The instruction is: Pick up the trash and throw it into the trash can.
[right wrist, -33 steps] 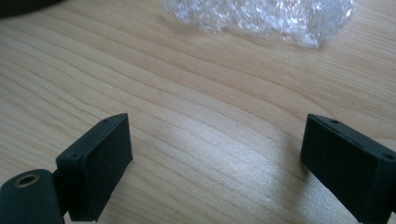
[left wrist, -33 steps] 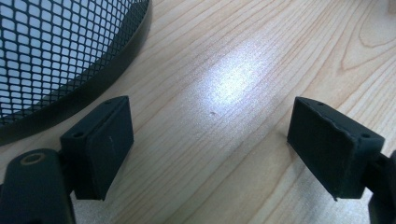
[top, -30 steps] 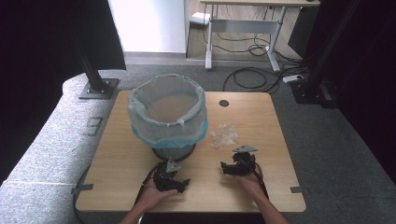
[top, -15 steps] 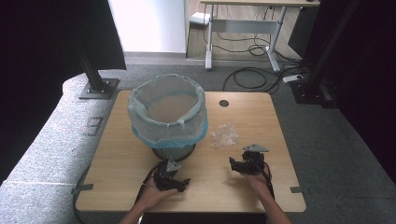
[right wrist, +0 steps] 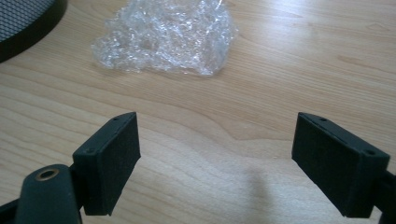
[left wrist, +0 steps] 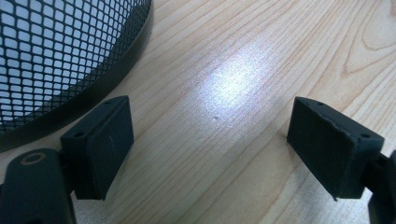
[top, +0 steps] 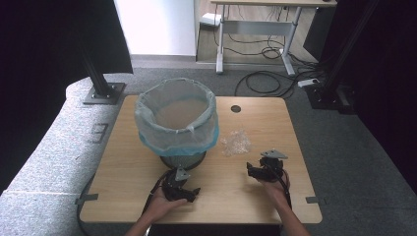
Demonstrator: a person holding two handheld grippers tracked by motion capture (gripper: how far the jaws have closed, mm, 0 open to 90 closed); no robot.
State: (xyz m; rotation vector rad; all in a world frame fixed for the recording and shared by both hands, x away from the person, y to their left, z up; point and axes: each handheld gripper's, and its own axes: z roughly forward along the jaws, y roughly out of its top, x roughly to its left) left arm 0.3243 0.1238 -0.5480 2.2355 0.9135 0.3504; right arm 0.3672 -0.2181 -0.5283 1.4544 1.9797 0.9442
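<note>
We are holding the right tool (right wrist: 217,163) low over the bench (right wrist: 280,93) with its jaws spread wide and nothing between them. Straight ahead of it, a little to its left and near but not touching, is lying the crumpled clear plastic wrap (right wrist: 163,39), one wad of it, resting on the wood. In the high view the right tool (top: 256,172) is sitting just short of the wrap (top: 235,143).

We are judging the wad to be very light, soft and springy, likely to flatten and slip under the pads, with nothing fragile about it. The best hold is probably across its thickest middle, jaws coming down on either side and closing fully, since a loose edge would likely tear free or unfurl.

We are keeping the left tool (left wrist: 210,154) released too, jaws apart over bare wood. Just ahead and to its left is standing the black mesh bin (left wrist: 60,60), its base ring close to the left jaw but apart from it. In the high view the left tool (top: 189,193) is resting near the foot of the bin (top: 177,123), which is lined with a pale blue bag (top: 147,140).

We are counting one wad, one bin, one liner, two tools.
</note>
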